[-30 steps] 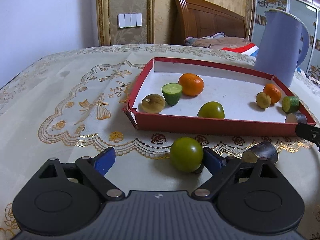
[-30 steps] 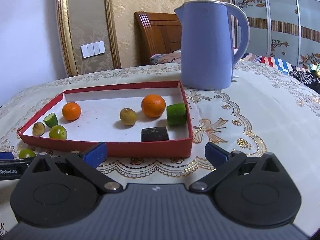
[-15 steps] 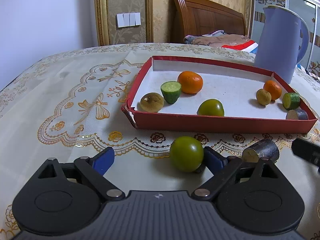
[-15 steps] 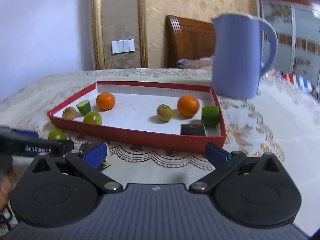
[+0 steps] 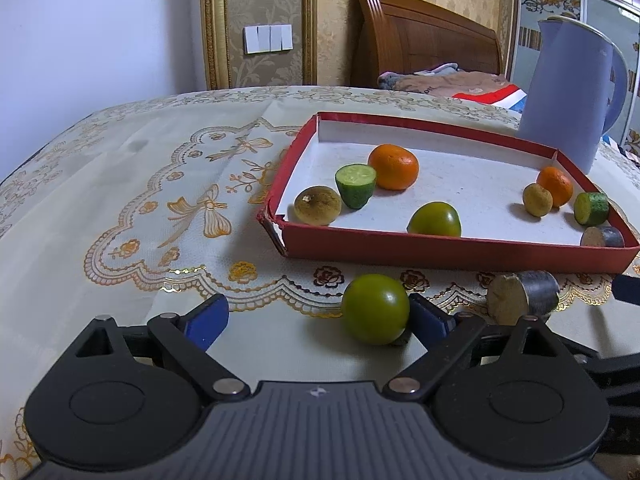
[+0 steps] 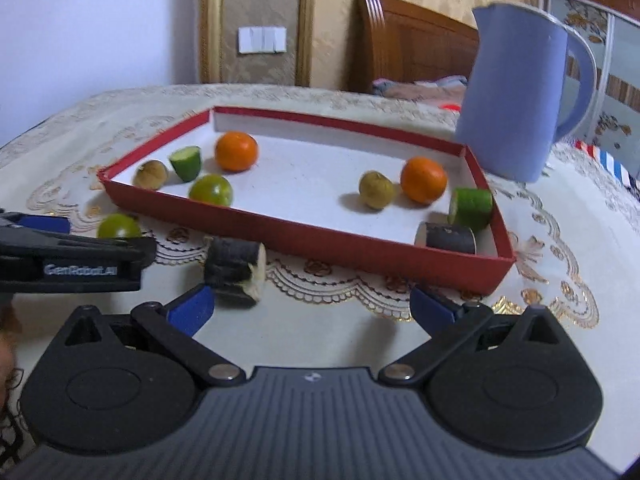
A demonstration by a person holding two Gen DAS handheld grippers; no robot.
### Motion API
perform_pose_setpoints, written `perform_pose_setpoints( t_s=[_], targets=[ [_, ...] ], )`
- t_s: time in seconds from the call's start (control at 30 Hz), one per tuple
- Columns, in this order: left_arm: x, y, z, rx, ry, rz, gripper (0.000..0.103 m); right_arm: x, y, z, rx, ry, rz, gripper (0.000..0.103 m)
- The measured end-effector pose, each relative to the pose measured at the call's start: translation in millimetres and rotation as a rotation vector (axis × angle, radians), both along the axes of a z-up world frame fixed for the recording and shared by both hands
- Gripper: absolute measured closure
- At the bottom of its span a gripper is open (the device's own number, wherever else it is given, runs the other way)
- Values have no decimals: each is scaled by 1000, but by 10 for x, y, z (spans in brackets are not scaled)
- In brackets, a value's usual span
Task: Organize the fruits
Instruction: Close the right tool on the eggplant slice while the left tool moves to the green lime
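Right gripper has swung left toward the dark cylinder lying before the red tray; jaws wide, holding nothing. Left gripper sits low, spread, green fruit against its right finger.

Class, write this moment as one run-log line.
left gripper: open, green fruit by right finger | right gripper: open, dark cut piece near | red tray: eight pieces

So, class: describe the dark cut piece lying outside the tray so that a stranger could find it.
Start at the red tray on the patterned tablecloth. On the cloth before its near wall lies a dark stub, pale cut end showing. Its neighbour there is round and green.
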State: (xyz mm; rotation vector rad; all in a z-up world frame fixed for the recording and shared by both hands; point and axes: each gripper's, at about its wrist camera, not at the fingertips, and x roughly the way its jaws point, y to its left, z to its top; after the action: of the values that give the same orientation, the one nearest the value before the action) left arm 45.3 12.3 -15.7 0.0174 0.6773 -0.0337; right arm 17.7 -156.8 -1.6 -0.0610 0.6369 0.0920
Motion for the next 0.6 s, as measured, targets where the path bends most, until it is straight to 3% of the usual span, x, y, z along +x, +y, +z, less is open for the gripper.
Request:
perform_pose_setpoints(
  t_s=[0.33, 0.6],
  targets=[
    [-2, 7, 2, 2, 0, 10, 7, -55, -249, 26, 119, -29, -66, 0],
    [13, 81, 3, 2, 1, 60, 7, -84, -94, 61, 82, -55, -15, 0]
  ],
)
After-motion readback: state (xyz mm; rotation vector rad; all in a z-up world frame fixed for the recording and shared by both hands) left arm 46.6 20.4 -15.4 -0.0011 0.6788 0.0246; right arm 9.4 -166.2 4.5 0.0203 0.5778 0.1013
